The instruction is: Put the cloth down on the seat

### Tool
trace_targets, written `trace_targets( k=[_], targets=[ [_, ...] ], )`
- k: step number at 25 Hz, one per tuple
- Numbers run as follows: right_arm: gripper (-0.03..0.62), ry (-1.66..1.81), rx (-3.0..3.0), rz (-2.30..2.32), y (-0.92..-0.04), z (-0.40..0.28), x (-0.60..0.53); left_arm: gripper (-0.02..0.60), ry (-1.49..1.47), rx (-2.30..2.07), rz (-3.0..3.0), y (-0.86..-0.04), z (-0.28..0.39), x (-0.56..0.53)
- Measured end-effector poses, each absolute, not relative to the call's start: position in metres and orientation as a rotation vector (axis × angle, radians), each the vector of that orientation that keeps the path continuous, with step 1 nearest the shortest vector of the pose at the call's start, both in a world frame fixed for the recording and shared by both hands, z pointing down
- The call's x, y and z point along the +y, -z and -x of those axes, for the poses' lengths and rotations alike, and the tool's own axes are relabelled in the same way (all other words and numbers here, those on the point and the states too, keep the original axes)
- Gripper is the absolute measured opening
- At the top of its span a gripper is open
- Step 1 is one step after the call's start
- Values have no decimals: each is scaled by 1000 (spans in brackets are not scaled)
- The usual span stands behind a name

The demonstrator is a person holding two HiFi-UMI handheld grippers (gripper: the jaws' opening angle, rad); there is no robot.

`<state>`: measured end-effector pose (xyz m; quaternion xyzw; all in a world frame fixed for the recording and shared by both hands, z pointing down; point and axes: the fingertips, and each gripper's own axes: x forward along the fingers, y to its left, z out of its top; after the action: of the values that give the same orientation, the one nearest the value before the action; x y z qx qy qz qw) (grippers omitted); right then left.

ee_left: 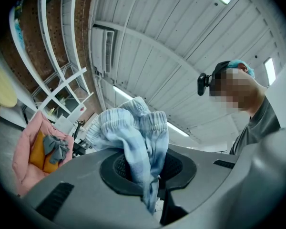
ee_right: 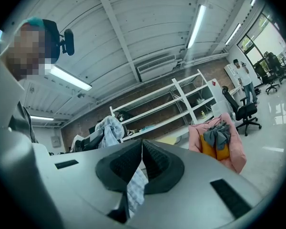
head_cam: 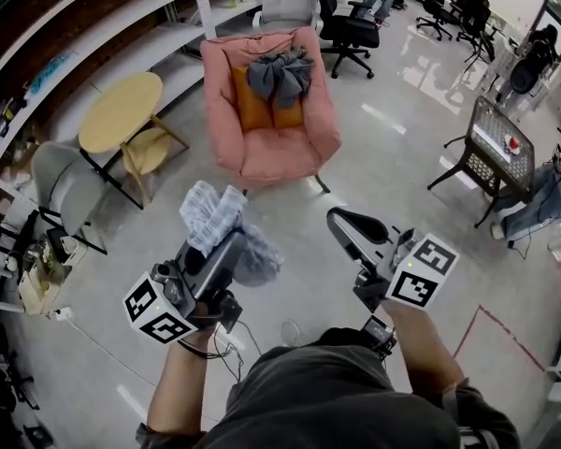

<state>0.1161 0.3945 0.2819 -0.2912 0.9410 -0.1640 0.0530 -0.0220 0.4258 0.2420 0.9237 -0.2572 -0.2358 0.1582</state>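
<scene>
My left gripper point(head_cam: 226, 243) is shut on a bunched pale blue cloth point(head_cam: 213, 215), which sticks up above the jaws and hangs over to the right. The left gripper view has the cloth point(ee_left: 133, 132) pinched between the pads of the gripper point(ee_left: 150, 168). The seat is a pink armchair point(head_cam: 271, 120) ahead of me, holding an orange cushion point(head_cam: 262, 110) and a grey cloth point(head_cam: 280, 73). My right gripper point(head_cam: 341, 221) is shut, its pads meeting in its own view point(ee_right: 142, 144). A strip of pale checked fabric shows low behind the pads; I cannot tell if it is pinched.
A round yellow table point(head_cam: 122, 110) and a grey chair point(head_cam: 65, 185) stand left of the armchair. White shelves point(head_cam: 75, 26) run along the left wall. A black office chair point(head_cam: 351, 31) is behind the armchair, a black wire table point(head_cam: 500, 143) at right.
</scene>
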Motion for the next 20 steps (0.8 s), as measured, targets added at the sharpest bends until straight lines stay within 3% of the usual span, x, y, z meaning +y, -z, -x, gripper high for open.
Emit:
trace_targets(
  k=[10, 20],
  targets=[
    [17, 540, 2874, 869, -278, -86, 294, 72, 678, -797, -2604, -237, 58, 326],
    [17, 579, 2888, 777, -305, -91, 218, 72, 667, -862, -2589, -258, 43, 254]
  ],
)
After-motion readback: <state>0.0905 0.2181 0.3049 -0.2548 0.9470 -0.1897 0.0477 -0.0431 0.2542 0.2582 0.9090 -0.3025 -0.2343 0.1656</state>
